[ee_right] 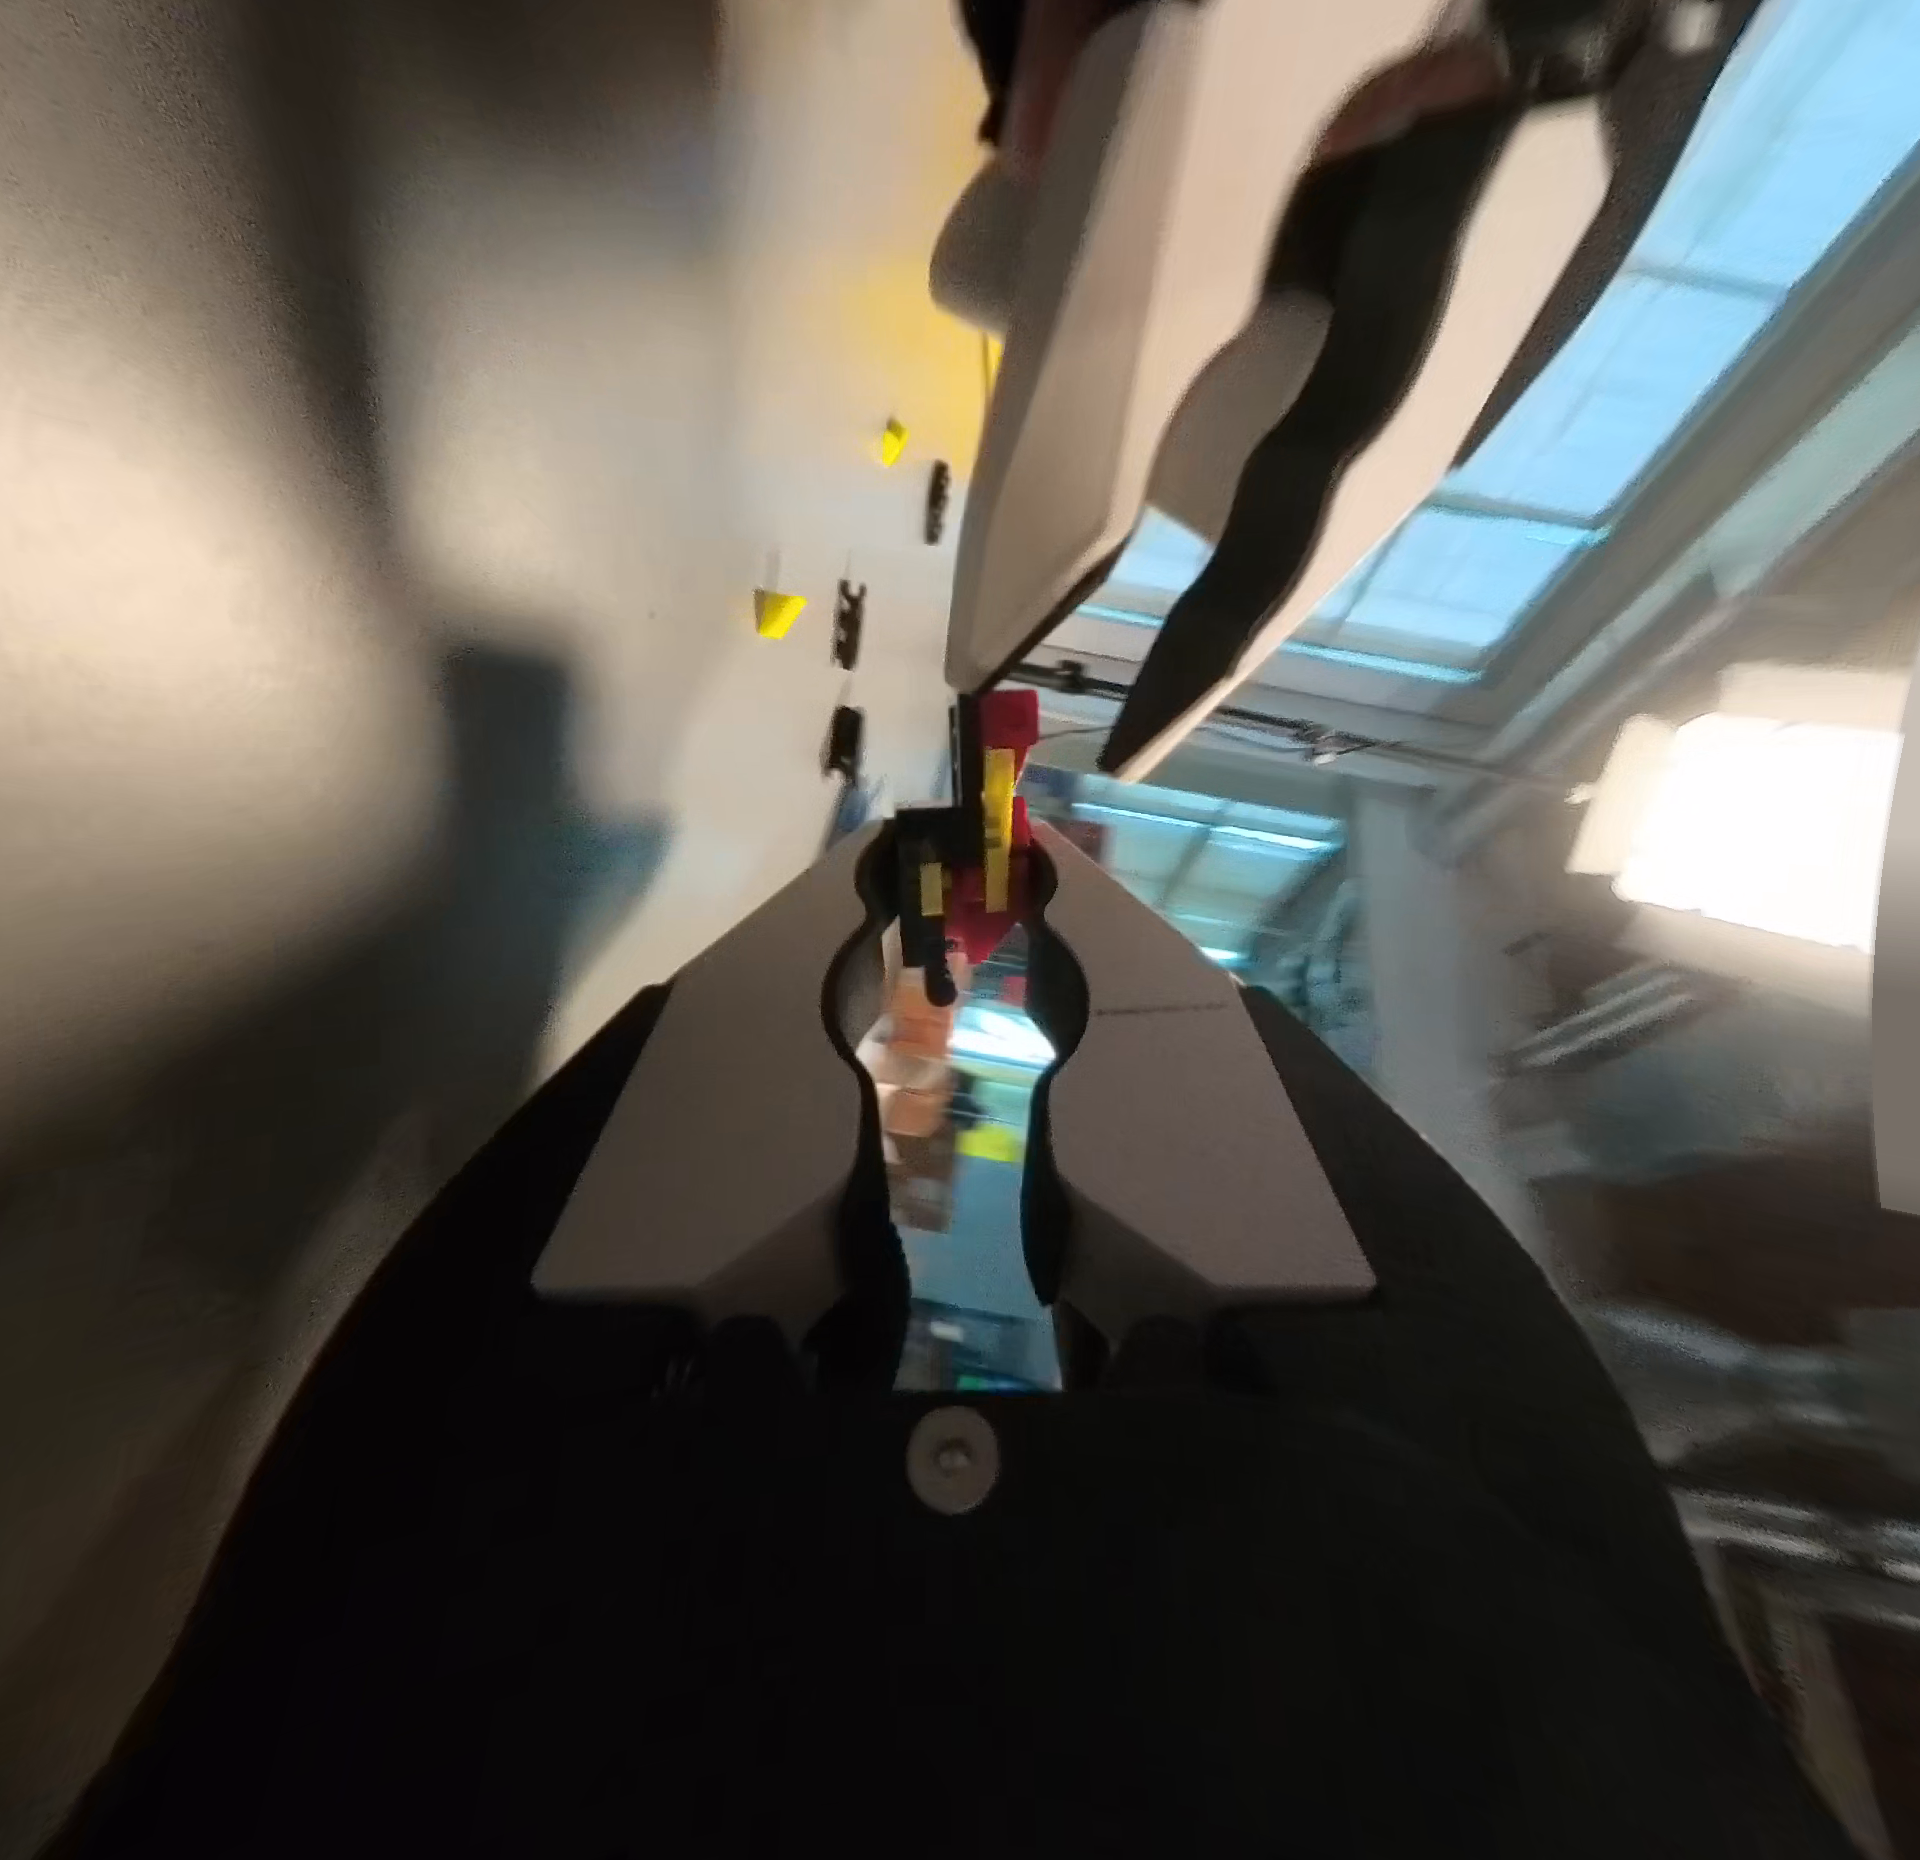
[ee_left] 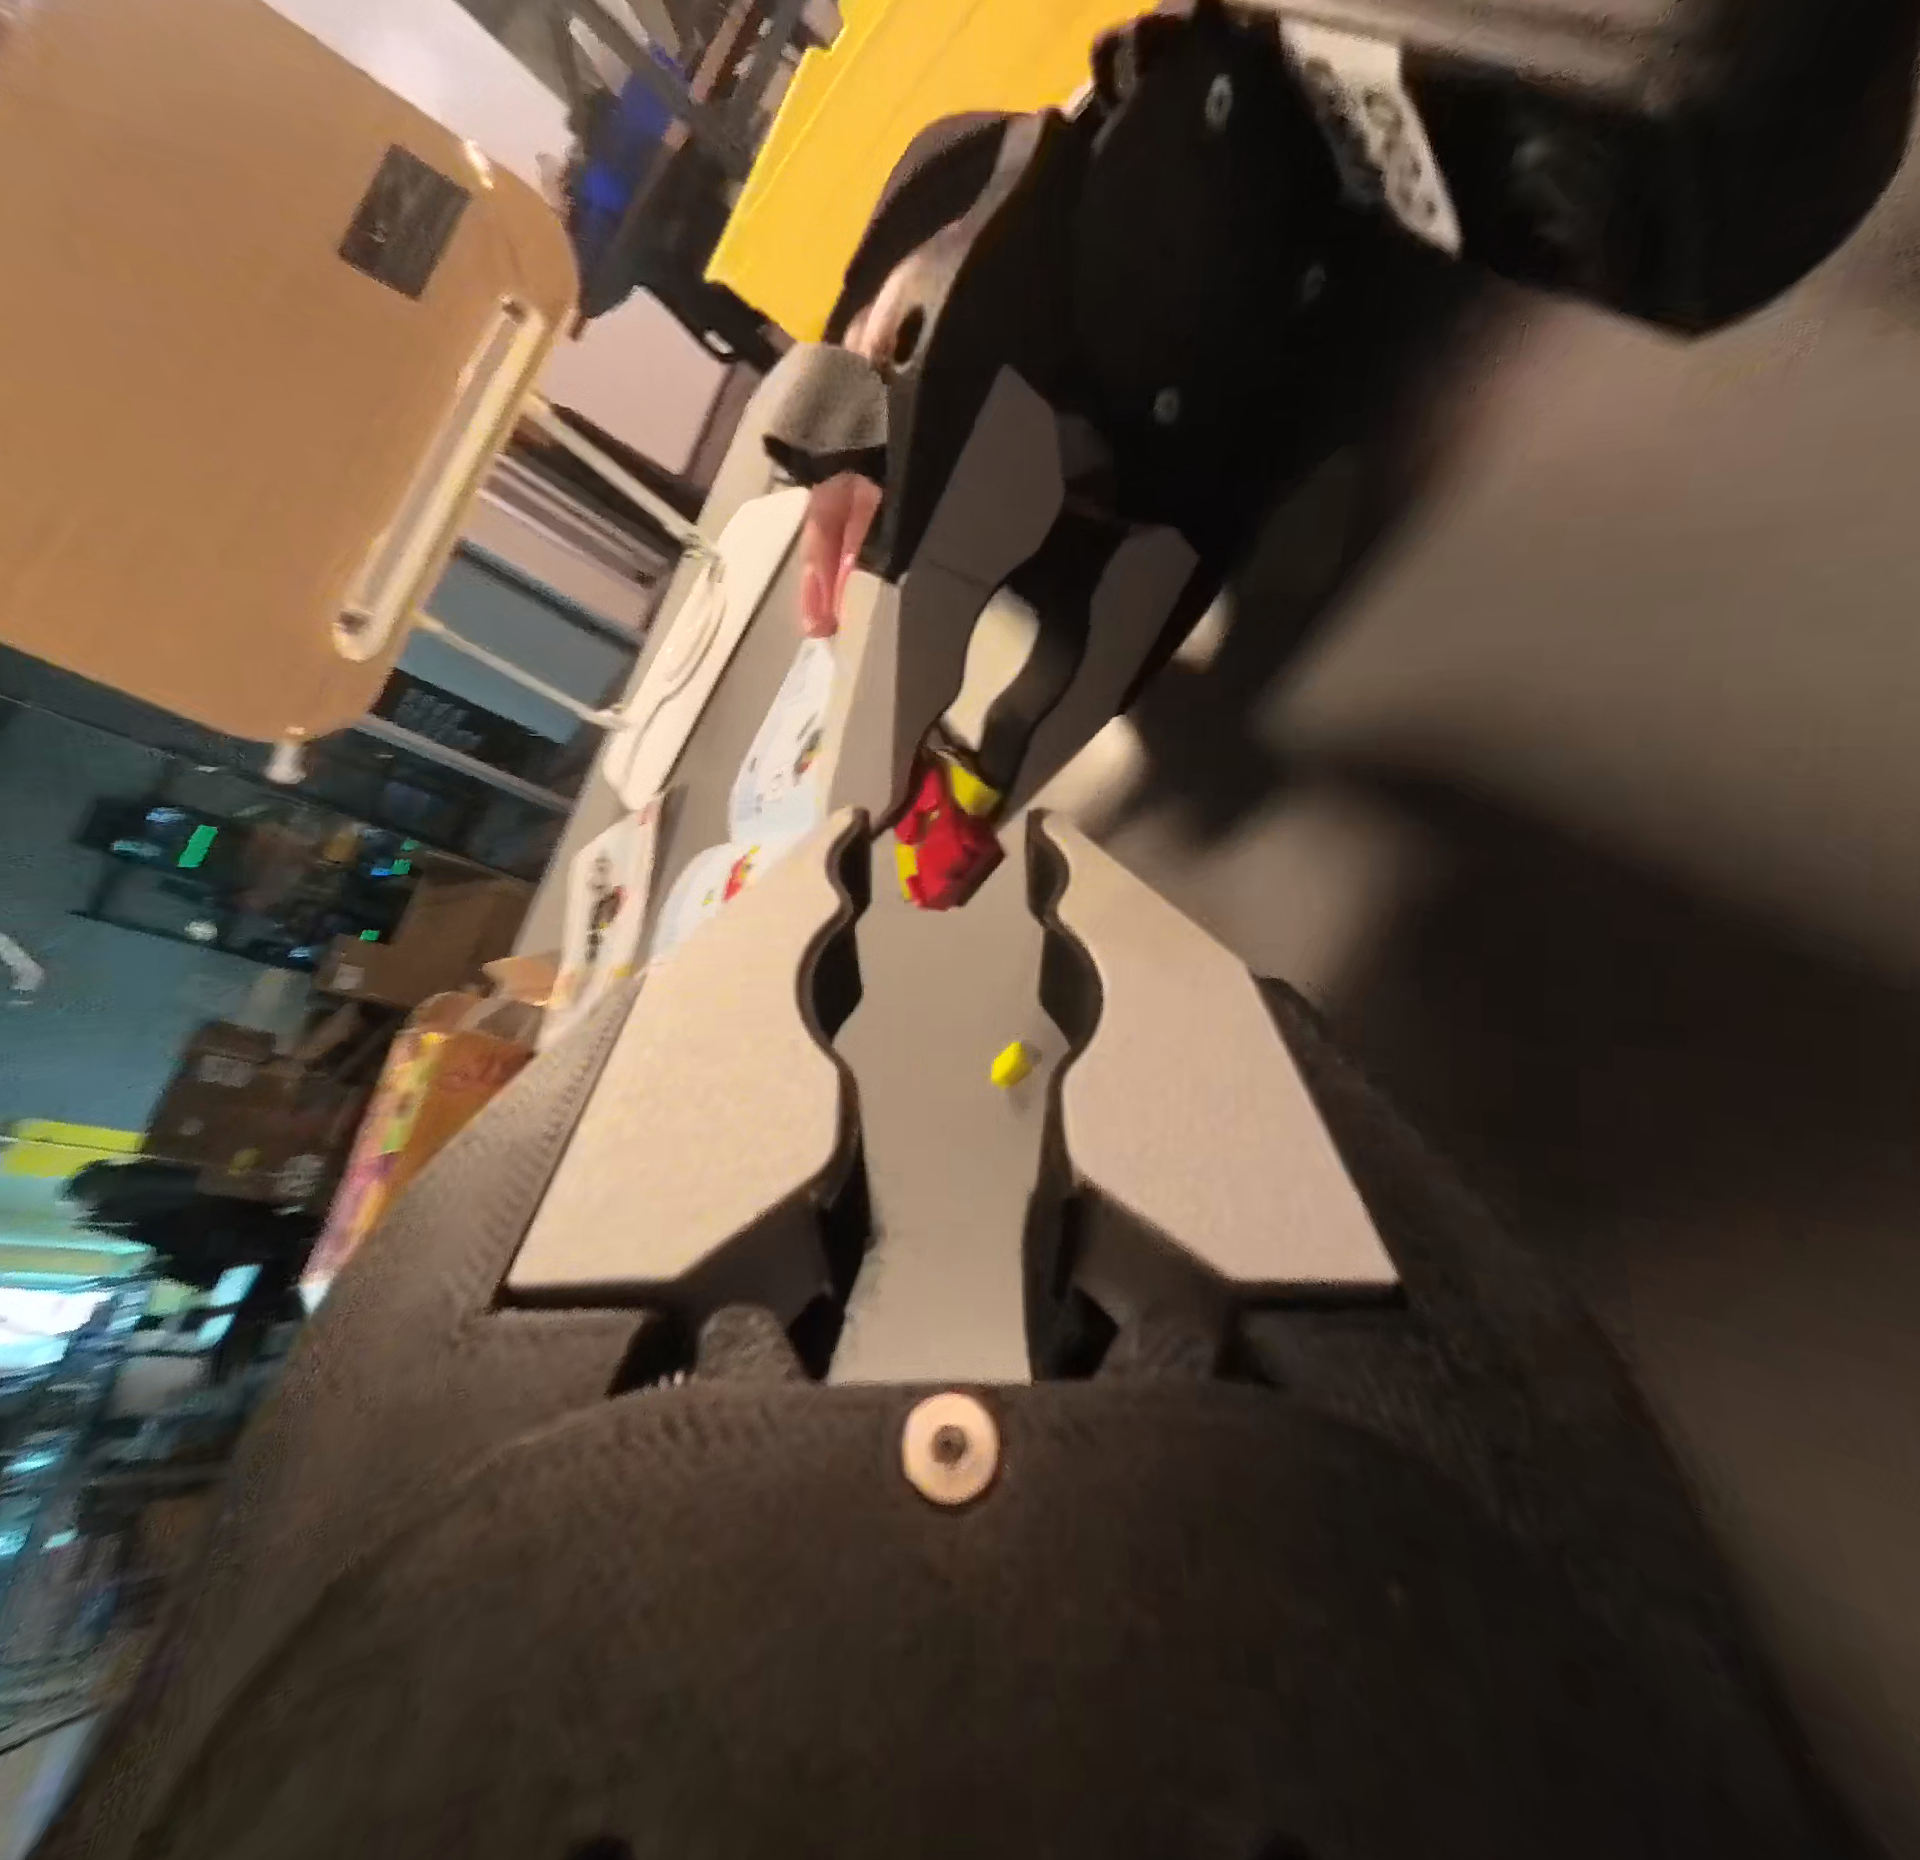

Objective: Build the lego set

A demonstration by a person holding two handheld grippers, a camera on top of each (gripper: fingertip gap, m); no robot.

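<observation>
The right gripper [ee_right: 961,870] is clamped on the part-built lego model [ee_right: 982,865], a red, yellow and black assembly pinched at its fingertips and held up off the counter [ee_right: 644,460]; the left wrist view shows the same model [ee_left: 948,844] at the tips of that gripper just beyond the left gripper's own fingers. The left gripper [ee_left: 945,844] stands parted and empty, its fingers either side of a clear strip of counter, with a small loose yellow piece [ee_left: 1014,1063] lying on the surface between them. In the right wrist view the left gripper's pale fingers come in from above, their tips just beside the top of the model, though blur hides whether they touch it. More loose parts lie on the counter behind: a yellow wedge [ee_right: 778,612], a smaller yellow piece [ee_right: 894,441] and several small black parts [ee_right: 850,621]. Open instruction sheets [ee_left: 781,750] lie farther along (a person's hand [ee_left: 831,563] rests near them). The step in hand looks like mid-assembly, one gripper steadying the model while the other works at it or fetches a part. The next move probably calls for the left gripper to close on a loose piece, likely the yellow one, align it squarely over the studs and press it on while the right grip holds firm; a slanted press could twist the model in the grip.
</observation>
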